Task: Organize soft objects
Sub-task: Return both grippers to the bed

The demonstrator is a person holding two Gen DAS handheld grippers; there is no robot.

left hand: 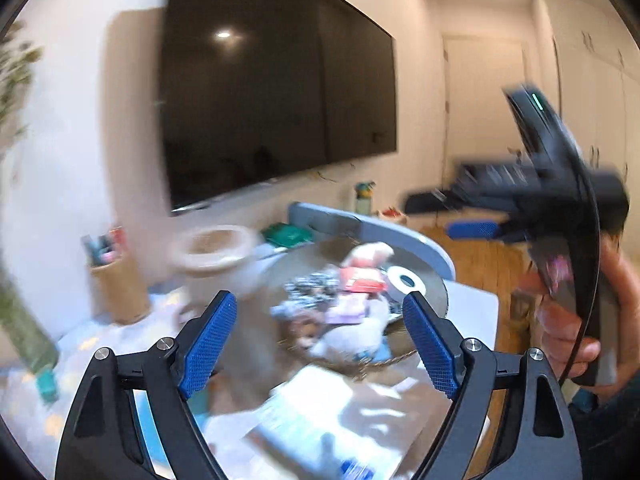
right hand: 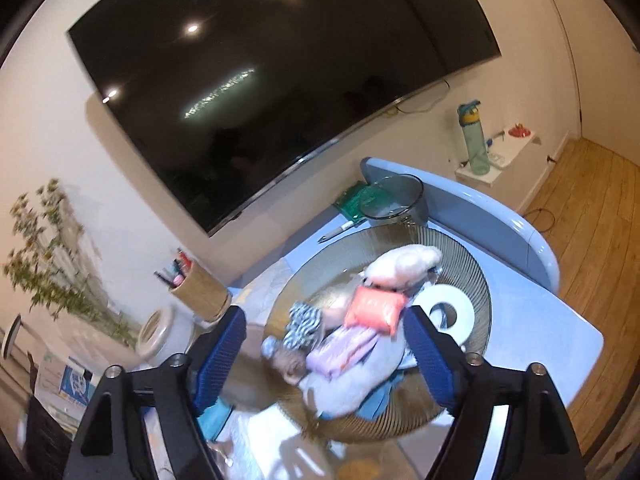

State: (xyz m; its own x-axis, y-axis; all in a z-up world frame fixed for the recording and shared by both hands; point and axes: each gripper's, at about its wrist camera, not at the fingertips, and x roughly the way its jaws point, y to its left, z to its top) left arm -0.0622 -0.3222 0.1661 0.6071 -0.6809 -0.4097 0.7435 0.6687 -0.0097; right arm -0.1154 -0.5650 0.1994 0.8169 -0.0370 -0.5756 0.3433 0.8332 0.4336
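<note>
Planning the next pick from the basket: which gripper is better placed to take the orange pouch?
Probably the right gripper: open, and the orange pouch lies almost between its pads. The left gripper, also open, views the basket blurred.

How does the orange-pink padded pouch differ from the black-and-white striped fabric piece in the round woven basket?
The orange-pink padded pouch is one plain colour, puffy and roughly rectangular; the black-and-white striped fabric piece is patterned, crumpled and irregular. The pouch lies toward the basket's middle, next to a white ring, while the striped piece sits nearer the left rim. Both are soft items resting loose in the round woven basket, and neither is held.
</note>
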